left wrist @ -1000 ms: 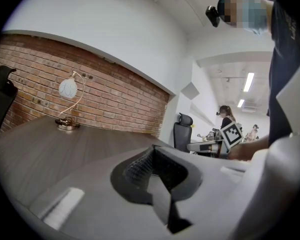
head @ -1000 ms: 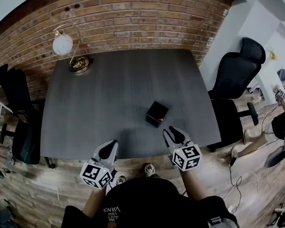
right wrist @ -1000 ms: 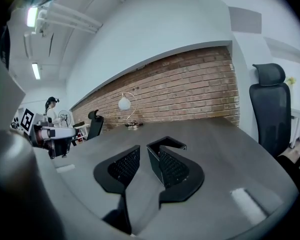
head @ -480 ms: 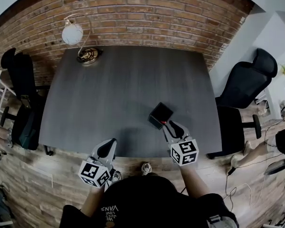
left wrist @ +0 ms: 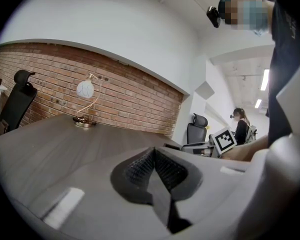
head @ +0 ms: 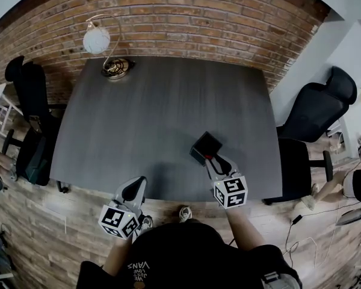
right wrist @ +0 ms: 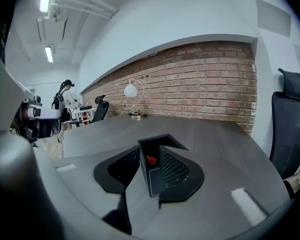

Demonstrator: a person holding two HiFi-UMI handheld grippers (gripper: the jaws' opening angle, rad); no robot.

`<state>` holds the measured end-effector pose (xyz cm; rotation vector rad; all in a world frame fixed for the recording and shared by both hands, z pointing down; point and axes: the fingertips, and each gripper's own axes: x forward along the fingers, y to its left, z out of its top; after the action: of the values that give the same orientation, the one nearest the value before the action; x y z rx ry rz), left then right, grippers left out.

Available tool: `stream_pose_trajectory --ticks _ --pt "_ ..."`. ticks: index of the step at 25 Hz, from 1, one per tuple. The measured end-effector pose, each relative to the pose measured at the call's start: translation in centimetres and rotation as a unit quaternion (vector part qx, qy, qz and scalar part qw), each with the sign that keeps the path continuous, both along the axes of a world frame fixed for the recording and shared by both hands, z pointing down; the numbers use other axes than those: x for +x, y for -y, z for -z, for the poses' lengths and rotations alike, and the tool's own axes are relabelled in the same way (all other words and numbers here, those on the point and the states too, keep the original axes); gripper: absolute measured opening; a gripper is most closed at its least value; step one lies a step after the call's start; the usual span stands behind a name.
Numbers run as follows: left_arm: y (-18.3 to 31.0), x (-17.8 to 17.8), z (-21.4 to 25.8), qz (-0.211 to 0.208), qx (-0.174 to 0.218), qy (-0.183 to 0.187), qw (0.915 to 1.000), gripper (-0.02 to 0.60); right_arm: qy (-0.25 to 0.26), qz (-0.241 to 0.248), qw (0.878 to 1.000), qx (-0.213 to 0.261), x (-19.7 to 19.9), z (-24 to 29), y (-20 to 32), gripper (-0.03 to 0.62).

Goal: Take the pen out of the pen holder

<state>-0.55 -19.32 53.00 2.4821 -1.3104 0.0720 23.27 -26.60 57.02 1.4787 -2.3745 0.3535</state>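
Note:
A black square pen holder (head: 206, 146) stands on the grey table (head: 156, 113), near its front right. In the right gripper view the holder (right wrist: 151, 174) fills the gap between the jaws, and the red tip of a pen (right wrist: 151, 160) shows inside it. My right gripper (head: 217, 162) is open, with its fingertips on either side of the holder's near corner. My left gripper (head: 134, 189) hangs over the table's front edge, away from the holder. In the left gripper view the left gripper (left wrist: 153, 153) is shut, its pads meeting with nothing between them.
A lamp (head: 98, 41) with a white globe and a brass base stands at the table's far left corner, by the brick wall. Black office chairs (head: 316, 110) flank the table on the right and on the left (head: 25, 101). A person (left wrist: 238, 124) stands in the background.
My right gripper has moved forward over the table's edge until its jaws reach the pen holder. The left gripper has stayed at the front edge.

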Motion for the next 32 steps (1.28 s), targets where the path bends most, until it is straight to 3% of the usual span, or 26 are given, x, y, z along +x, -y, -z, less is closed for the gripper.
stream_pose_trajectory --ticks 10,12,21,32 --pt "0.0 0.0 0.0 0.006 -0.002 0.001 1.0 0.054 0.005 -0.008 1.0 -0.004 0.2 -1.2 0.2 0.112" --pt "0.0 -0.1 0.0 0.007 -0.003 0.001 1.0 0.054 0.007 -0.01 1.0 -0.003 0.3 -1.2 0.3 0.067" --pt "0.0 -0.5 0.2 0.014 -0.001 0.0 0.9999 0.054 -0.008 -0.008 1.0 0.0 0.1 -1.2 0.4 0.063" --pt "-0.1 -1.2 0.1 0.011 -0.002 -0.006 0.9999 0.054 -0.002 -0.03 0.999 0.022 0.6 1.5 0.7 0.06"
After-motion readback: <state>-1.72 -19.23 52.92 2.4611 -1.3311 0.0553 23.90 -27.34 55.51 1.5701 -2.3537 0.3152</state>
